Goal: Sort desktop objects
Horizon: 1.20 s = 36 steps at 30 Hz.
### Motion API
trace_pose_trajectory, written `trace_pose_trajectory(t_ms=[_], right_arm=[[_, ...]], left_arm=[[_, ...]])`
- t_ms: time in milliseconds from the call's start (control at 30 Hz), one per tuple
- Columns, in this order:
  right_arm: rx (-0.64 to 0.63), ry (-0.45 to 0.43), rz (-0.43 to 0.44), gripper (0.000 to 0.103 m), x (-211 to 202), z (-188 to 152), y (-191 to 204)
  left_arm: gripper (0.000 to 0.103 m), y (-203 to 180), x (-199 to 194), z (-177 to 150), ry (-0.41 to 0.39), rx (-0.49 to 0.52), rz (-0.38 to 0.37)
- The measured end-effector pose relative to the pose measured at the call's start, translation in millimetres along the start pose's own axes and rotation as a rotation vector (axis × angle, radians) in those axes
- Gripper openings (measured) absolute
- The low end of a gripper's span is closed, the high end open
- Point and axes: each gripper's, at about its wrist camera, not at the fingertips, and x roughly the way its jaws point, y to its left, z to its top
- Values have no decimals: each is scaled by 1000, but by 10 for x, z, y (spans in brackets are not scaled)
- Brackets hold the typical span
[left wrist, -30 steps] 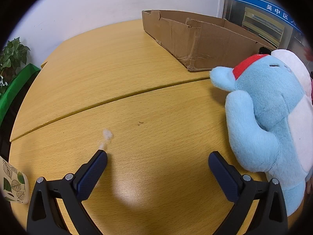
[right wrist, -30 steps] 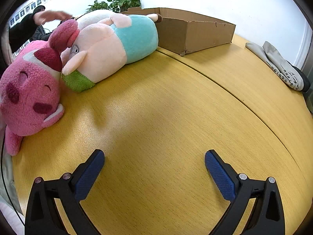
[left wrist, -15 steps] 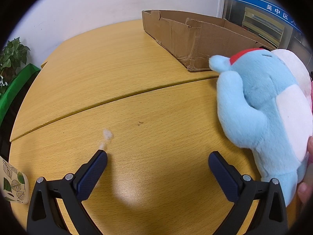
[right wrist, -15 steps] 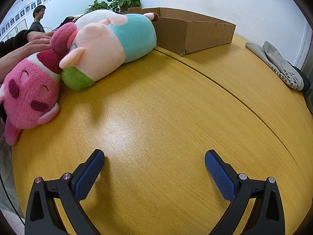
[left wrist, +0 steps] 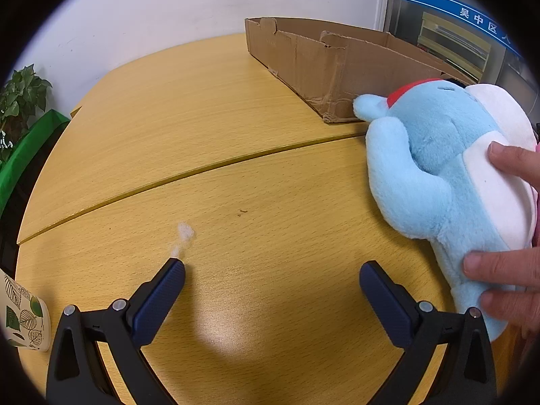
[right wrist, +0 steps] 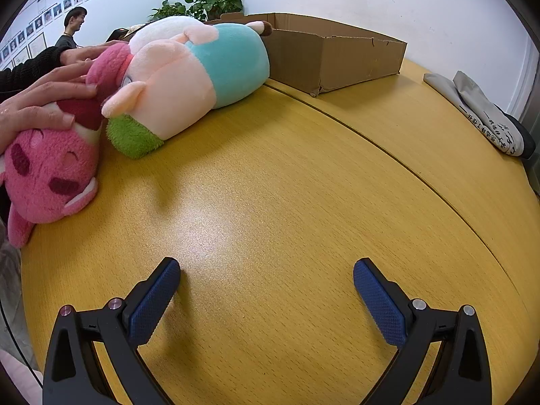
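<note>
Both grippers, left (left wrist: 271,268) and right (right wrist: 266,266), hover fingers wide and empty over the tabletop (right wrist: 287,182); wait for hands (right wrist: 40,101) to clear, then pinch blue plush (left wrist: 438,168) mid-body for box (left wrist: 337,64).

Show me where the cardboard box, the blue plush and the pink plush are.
box (left wrist: 337,64), left wrist view, on its near side wall.
blue plush (left wrist: 428,155), left wrist view, on its body.
pink plush (right wrist: 50,175), right wrist view, on its face.

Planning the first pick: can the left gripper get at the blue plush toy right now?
Probably not cleanly. The left gripper is open over bare table, with the blue plush toy just right of it, but a person's hand is pressing on the toy.
</note>
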Motion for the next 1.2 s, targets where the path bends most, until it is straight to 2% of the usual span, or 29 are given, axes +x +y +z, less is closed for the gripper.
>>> trace_pose_trajectory(t_ms=[1200], right_arm=[[-1,1,1,103,11,1,9]], left_arm=[[103,33,10,10,0,-1,-1]])
